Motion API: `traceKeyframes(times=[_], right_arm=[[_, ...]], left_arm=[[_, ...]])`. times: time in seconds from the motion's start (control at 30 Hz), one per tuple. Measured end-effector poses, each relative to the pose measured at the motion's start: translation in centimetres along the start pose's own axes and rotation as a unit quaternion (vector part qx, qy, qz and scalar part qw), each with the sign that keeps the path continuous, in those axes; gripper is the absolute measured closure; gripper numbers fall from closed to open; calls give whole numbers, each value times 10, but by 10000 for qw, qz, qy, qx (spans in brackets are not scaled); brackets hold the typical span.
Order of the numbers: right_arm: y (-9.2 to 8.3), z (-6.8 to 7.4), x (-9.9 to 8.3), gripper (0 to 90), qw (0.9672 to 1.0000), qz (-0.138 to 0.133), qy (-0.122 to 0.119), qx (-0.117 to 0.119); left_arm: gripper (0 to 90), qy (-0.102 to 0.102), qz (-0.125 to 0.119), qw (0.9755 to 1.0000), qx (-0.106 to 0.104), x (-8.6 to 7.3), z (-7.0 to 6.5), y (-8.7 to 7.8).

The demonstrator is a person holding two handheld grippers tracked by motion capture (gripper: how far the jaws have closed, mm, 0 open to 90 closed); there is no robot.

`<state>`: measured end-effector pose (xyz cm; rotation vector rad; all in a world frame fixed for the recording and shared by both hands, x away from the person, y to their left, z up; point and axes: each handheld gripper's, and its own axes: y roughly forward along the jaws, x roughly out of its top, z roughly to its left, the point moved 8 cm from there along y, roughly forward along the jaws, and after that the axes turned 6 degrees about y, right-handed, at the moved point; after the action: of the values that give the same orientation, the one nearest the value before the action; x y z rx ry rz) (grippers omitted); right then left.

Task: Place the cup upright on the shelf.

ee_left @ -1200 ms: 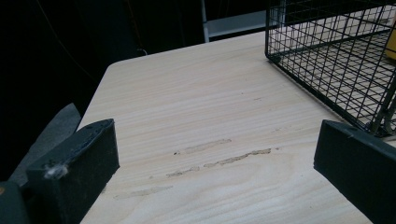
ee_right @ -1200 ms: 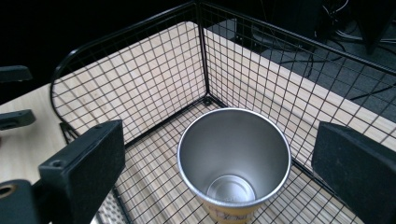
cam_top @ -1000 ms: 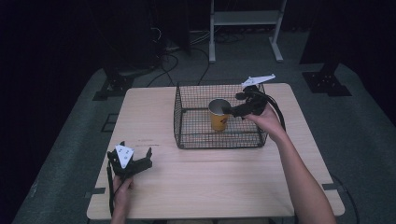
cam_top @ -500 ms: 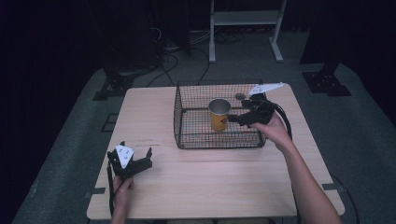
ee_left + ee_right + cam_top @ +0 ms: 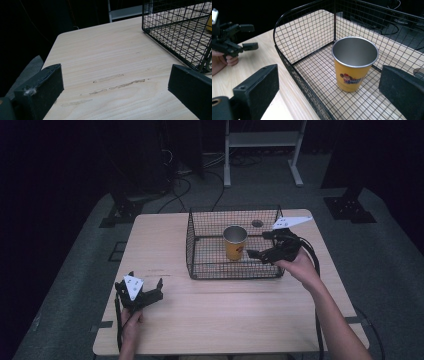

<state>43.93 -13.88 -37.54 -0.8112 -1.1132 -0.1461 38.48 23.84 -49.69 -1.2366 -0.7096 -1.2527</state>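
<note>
We see a yellow cup standing upright on the wire floor of a black mesh basket, roughly at its middle and apart from all four walls. Its inside is bare silver metal and empty, with a thin rolled rim; the outer wall is yellow and tapers toward the base, with a small colourful printed picture low on one side. The basket itself is open-topped, rectangular, and rests flat on the far half of the table.

A pale wooden table stood on grey floor. Behind it, cables trailed past a white metal stand, with scuff marks on the tabletop.
</note>
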Motion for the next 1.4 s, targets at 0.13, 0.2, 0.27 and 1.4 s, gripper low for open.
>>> traceKeyframes(times=[0.13,0.2,0.27,1.4], right_arm=[[-4,0,-5,24,10000,4,33,-11],[-8,0,-10,24,10000,-10,29,-12],[-9,0,-12,24,10000,-13,44,3],[-33,-5,-69,24,9996,123,211,-156]], left_arm=[[0,0,1,10000,-3,0,0,0],[0,6,5,10000,2,0,0,0],[0,10,6,10000,3,0,0,0],[0,22,13,10000,15,0,0,0]])
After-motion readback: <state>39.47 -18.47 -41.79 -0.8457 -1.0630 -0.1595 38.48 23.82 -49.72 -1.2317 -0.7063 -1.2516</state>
